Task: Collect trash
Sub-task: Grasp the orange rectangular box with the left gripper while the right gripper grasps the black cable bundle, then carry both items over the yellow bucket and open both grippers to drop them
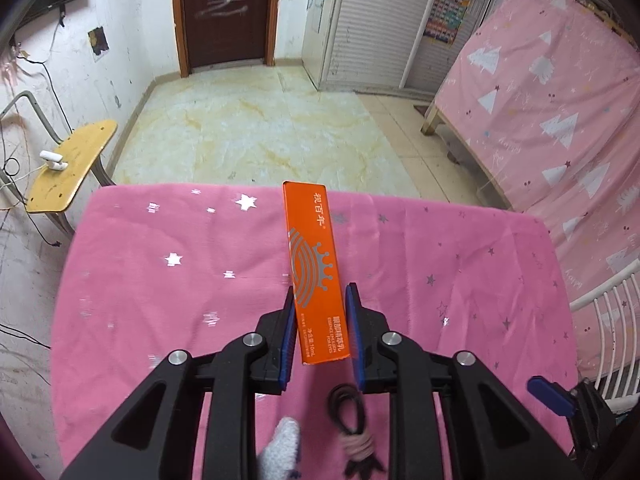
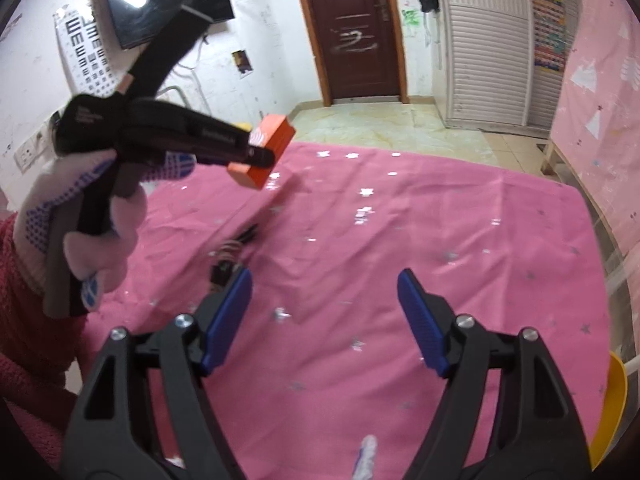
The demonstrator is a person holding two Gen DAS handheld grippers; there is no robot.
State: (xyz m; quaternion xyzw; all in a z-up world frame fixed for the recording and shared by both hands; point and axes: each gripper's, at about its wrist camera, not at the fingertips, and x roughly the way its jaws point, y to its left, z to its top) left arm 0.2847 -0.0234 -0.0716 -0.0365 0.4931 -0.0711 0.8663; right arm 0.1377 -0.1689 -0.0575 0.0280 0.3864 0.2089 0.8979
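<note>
Left gripper (image 1: 320,300) clamped on orange box (image 1: 314,268), pointing twelve o'clock, gripped near one end; might pivot, slip; right gripper (image 2: 324,312) agape, empty.

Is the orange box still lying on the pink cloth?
No, the left gripper holds the orange box lifted above the pink cloth.
</note>
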